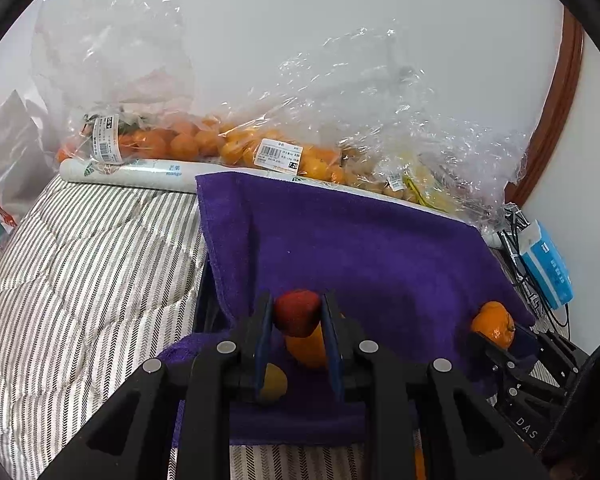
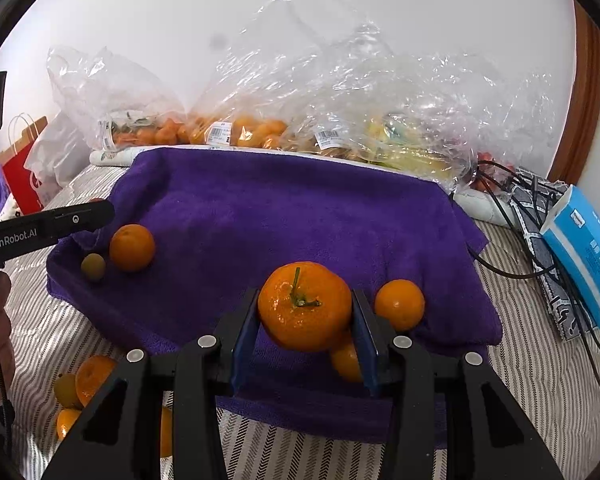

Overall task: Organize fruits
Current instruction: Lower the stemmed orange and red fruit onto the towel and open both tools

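My left gripper [image 1: 297, 314] is shut on a small red fruit [image 1: 298, 312], held just above the purple towel [image 1: 360, 248]. An orange [image 1: 306, 348] and a small olive-brown fruit [image 1: 273, 383] lie on the towel under it. My right gripper [image 2: 305, 308] is shut on a stemmed mandarin [image 2: 304, 306] over the towel's [image 2: 280, 216] near edge; it also shows in the left wrist view [image 1: 493, 323]. Two oranges [image 2: 399, 304] [image 2: 346, 360] lie beside it. Another orange [image 2: 132, 247] and the olive-brown fruit [image 2: 93, 266] lie at the towel's left, near the left gripper's finger [image 2: 52, 226].
Clear plastic bags of oranges [image 1: 204, 140] [image 2: 240, 128] and yellow fruit [image 2: 404, 148] line the back wall. Loose oranges [image 2: 84, 384] lie on the striped bedding [image 1: 80, 264]. A blue tissue pack [image 2: 584, 256], black cables [image 2: 520, 216] and a red paper bag [image 2: 20, 176] sit at the sides.
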Motion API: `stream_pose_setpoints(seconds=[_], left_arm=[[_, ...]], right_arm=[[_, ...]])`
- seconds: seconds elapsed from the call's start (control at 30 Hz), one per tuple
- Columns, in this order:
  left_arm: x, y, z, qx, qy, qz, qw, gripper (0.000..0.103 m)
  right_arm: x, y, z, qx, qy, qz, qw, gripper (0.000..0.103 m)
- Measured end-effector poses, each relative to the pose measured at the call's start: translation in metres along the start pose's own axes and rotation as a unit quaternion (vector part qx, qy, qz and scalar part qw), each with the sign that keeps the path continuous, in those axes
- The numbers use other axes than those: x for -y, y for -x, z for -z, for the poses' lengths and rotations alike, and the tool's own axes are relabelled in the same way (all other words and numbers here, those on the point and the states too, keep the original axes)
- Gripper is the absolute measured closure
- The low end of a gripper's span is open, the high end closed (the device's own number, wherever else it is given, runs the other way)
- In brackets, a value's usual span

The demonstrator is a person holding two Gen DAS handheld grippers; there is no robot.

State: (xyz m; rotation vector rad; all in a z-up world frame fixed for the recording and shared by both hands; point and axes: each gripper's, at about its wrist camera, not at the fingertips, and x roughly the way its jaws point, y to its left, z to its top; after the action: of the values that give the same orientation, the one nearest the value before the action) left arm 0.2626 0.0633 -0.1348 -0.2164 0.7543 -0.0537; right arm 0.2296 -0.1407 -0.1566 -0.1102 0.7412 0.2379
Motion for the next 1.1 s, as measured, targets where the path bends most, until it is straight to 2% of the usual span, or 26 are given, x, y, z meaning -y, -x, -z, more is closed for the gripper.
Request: stream_pose_setpoints(seconds=[0.5,0.8,1.03,1.1], left_arm=[[-0.003,-0.005,0.001,-0.012,0.005,0.006,0.9999,0.080],[-0.005,-0.002,0.001,-0.014,0.017,0.045,0.9988,0.080],[0.009,-0.006,0.006,-0.034,-0.012,0.075,0.9965,0.080],[0.015,-0.007,0.008,-0.036,-0.029,0.069,0.9965,0.080]], right_arm=[[0.002,0.007,-0.002,0.010,-0.004,-0.006,1.000,0.058],[0.017,0.017,-0.006,0.028,-0.042,-0.011,0.999,0.057],[0.017,0.019,-0.006,0.030,-0.041,-0.009,0.999,0.057],[0.017,0.019,-0.006,0.030,-0.041,-0.009,0.999,0.057]])
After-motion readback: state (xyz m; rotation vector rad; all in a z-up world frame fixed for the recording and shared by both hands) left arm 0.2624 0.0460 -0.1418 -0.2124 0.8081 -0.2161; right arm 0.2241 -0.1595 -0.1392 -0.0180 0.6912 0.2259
